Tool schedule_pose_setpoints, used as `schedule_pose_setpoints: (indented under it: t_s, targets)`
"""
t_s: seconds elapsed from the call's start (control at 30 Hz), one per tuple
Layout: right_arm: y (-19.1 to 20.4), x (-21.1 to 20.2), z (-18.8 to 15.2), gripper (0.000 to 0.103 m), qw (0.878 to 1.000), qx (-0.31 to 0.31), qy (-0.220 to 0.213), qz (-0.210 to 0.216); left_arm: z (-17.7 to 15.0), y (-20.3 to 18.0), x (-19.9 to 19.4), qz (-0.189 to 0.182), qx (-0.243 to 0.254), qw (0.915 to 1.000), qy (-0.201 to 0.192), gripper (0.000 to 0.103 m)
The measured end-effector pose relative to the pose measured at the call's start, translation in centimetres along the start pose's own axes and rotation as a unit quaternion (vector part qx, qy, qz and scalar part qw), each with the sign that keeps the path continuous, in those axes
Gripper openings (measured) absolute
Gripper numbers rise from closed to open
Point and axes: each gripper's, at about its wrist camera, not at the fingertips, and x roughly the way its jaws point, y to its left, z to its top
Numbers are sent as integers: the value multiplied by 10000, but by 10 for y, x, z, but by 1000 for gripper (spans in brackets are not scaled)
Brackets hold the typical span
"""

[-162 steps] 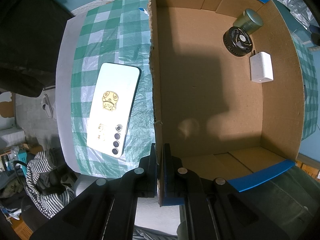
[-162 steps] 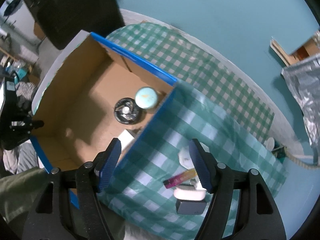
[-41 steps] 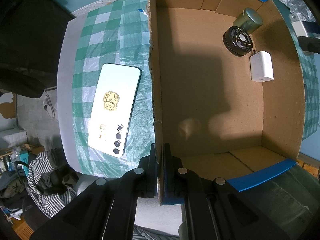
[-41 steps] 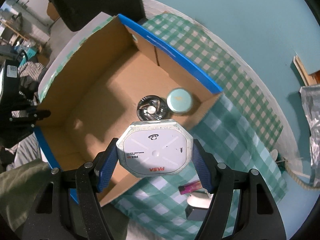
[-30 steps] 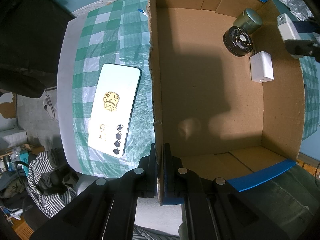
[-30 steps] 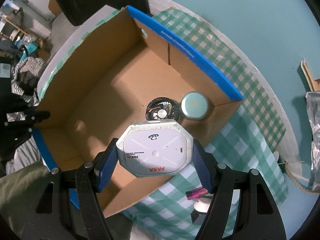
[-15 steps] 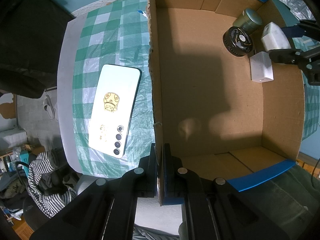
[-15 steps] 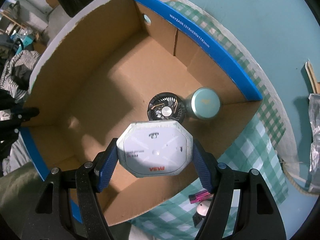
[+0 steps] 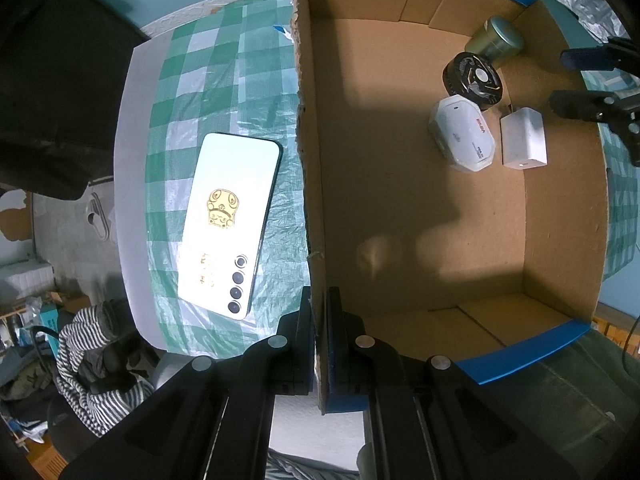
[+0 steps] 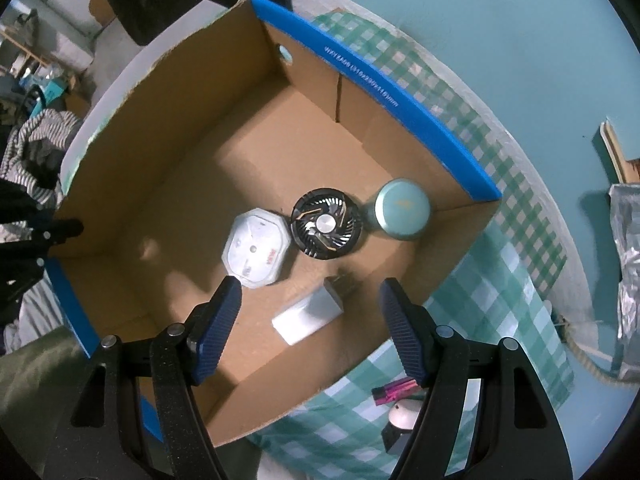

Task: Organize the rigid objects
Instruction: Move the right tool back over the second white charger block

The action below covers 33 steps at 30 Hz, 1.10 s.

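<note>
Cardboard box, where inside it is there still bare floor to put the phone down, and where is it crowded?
The cardboard box has bare floor along the wall the left gripper pinches, and toward the near blue-edged end. One far corner is crowded: tin, fan, white octagonal case and charger, with the right gripper open above them.

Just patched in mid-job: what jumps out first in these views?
The big cardboard box dominates, with a white octagonal device, black fan, teal tin and white charger clustered on its floor. The left tongs pinch its wall; outside lies a white phone.
</note>
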Motion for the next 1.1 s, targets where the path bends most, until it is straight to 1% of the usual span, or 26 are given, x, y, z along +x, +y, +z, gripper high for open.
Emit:
schedule_pose_setpoints:
  t_s: [0.27, 0.63, 1.1]
  targets:
    - [-11, -18, -4, 73, 9996, 202, -191, -38, 0, 0, 0, -7, 1, 10000, 1, 4]
    - [-30, -41, -21, 73, 9981, 470, -376, -113, 0, -1, 0, -7, 13, 10000, 3, 4]
    - [-66, -47, -55, 73, 9946, 947, -374, -207, -5, -3, -1, 23, 67, 10000, 6, 4]
